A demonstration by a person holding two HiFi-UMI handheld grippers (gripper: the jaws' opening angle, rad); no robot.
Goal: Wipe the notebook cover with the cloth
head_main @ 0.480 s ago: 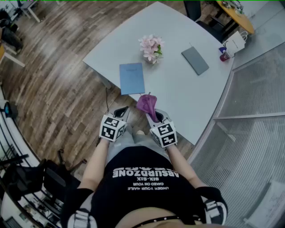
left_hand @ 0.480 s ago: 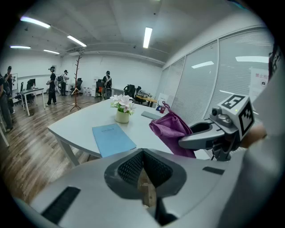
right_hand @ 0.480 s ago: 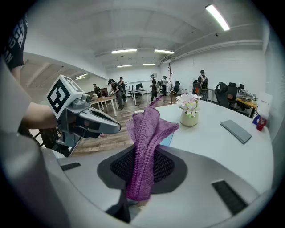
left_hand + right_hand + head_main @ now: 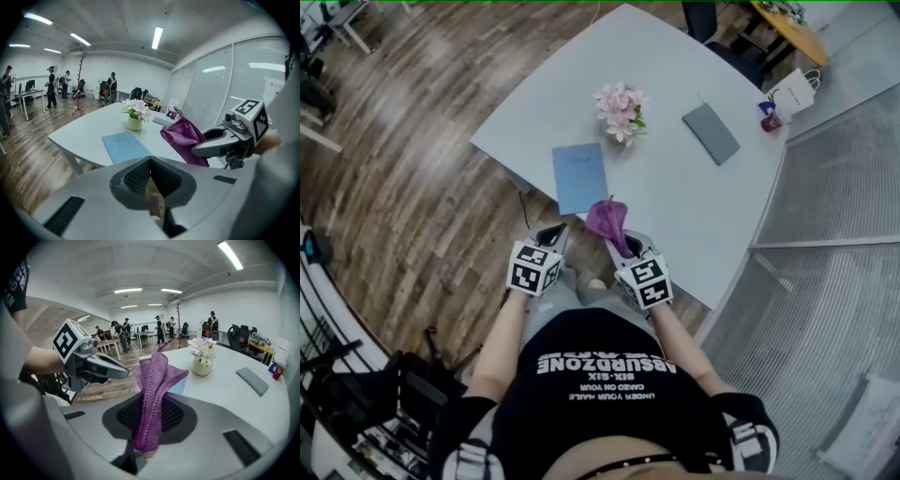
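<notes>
A light blue notebook (image 4: pixel 579 176) lies flat near the front edge of the white table (image 4: pixel 694 202); it also shows in the left gripper view (image 4: pixel 123 145). My right gripper (image 4: pixel 622 241) is shut on a purple cloth (image 4: pixel 608 220) that stands up from its jaws (image 4: pixel 154 394), held just short of the notebook's near right corner. My left gripper (image 4: pixel 551 234) hangs beside the table edge, off the notebook's near left corner, jaws shut with nothing in them. Each gripper appears in the other's view: the right (image 4: pixel 220 143), the left (image 4: pixel 101 365).
A small vase of pink flowers (image 4: pixel 619 108) stands just beyond the notebook. A dark grey flat case (image 4: pixel 711 128) lies further right, a red cup (image 4: pixel 772 118) and white bag (image 4: pixel 795 91) at the far edge. Several people stand at desks in the far background. Wood floor lies to the left.
The view has shifted slightly; both grippers hold nearly the same place, the left one edged a little up. The cloth stays gripped.
</notes>
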